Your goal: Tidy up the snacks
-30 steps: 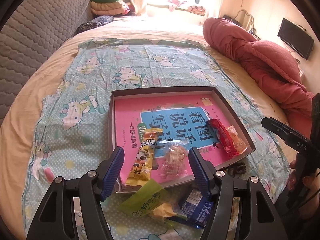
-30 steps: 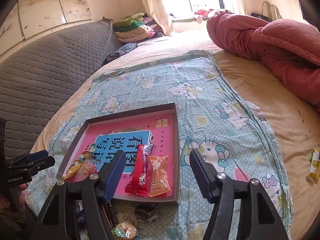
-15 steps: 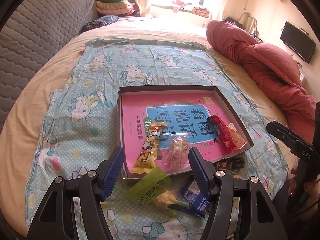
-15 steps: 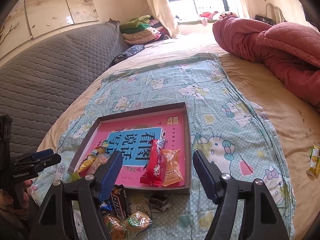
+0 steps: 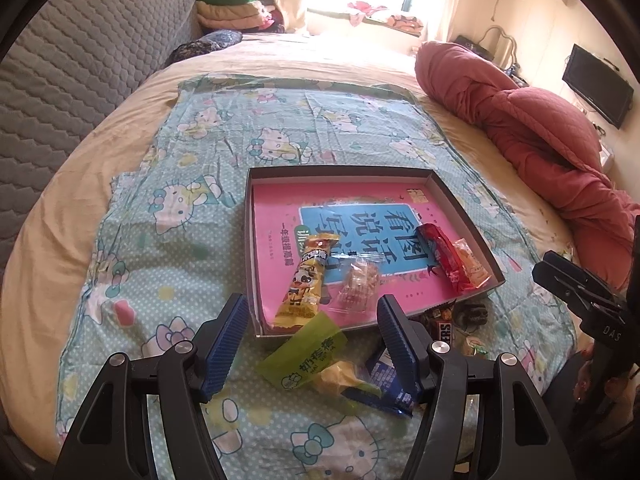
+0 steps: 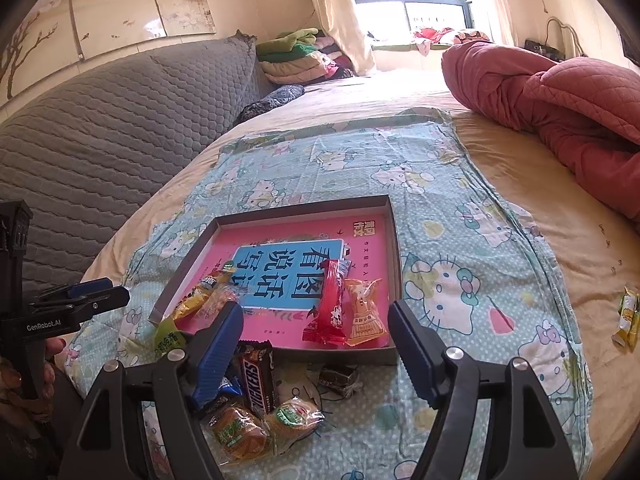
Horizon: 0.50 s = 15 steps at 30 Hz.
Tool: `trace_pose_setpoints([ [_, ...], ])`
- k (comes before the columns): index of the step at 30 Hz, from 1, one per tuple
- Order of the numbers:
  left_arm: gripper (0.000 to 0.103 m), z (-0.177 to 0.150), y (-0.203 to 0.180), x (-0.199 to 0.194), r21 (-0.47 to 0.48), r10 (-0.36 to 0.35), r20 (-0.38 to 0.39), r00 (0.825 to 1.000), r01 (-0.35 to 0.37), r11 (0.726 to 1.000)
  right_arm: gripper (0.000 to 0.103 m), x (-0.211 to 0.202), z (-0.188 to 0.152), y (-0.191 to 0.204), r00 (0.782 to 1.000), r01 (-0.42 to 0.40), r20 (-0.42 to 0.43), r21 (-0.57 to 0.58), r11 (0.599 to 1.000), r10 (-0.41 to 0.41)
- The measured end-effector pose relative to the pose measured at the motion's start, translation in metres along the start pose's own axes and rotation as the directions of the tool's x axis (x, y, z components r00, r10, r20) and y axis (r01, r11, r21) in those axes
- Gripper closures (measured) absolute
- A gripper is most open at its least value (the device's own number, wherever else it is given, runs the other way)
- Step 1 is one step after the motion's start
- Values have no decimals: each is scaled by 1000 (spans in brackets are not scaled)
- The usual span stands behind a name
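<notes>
We see the shallow grey cardboard tray (image 5: 464, 216) lined with a pink book on the cartoon-cat bedsheet (image 5: 168, 248), holding a yellow snack stick (image 5: 306, 284) and a clear-wrapped biscuit (image 5: 358, 284) at one near corner and a red wrapper (image 6: 330, 304) touching an orange packet (image 6: 362, 308) at the other. Loose sweets lie on the sheet just in front of the tray: a green pouch (image 5: 306, 354), a blue packet (image 5: 386, 380) and a brown chocolate bar (image 6: 258, 376). Our left gripper (image 5: 312, 344) hovers with fingers apart and empty above the green pouch, while our right gripper (image 6: 316, 348) has its jaws opening with nothing held between them.
</notes>
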<state>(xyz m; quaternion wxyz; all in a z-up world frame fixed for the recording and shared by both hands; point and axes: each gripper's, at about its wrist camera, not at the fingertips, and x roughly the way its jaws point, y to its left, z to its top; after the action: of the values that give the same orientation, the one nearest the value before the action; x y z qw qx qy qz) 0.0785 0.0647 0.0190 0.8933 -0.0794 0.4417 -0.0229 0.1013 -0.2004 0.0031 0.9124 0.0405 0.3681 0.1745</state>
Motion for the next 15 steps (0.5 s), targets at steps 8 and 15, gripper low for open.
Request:
trace_pose_setpoints([
  [8, 34, -9, 5, -5, -19, 2, -9, 1000, -2, 1000, 26, -5, -6, 7, 1000, -6, -5, -20, 1000, 6],
  [15, 34, -15, 5, -6, -22, -1, -26, 1000, 0, 1000, 25, -6, -12, 13, 1000, -12, -21, -33, 999, 11],
])
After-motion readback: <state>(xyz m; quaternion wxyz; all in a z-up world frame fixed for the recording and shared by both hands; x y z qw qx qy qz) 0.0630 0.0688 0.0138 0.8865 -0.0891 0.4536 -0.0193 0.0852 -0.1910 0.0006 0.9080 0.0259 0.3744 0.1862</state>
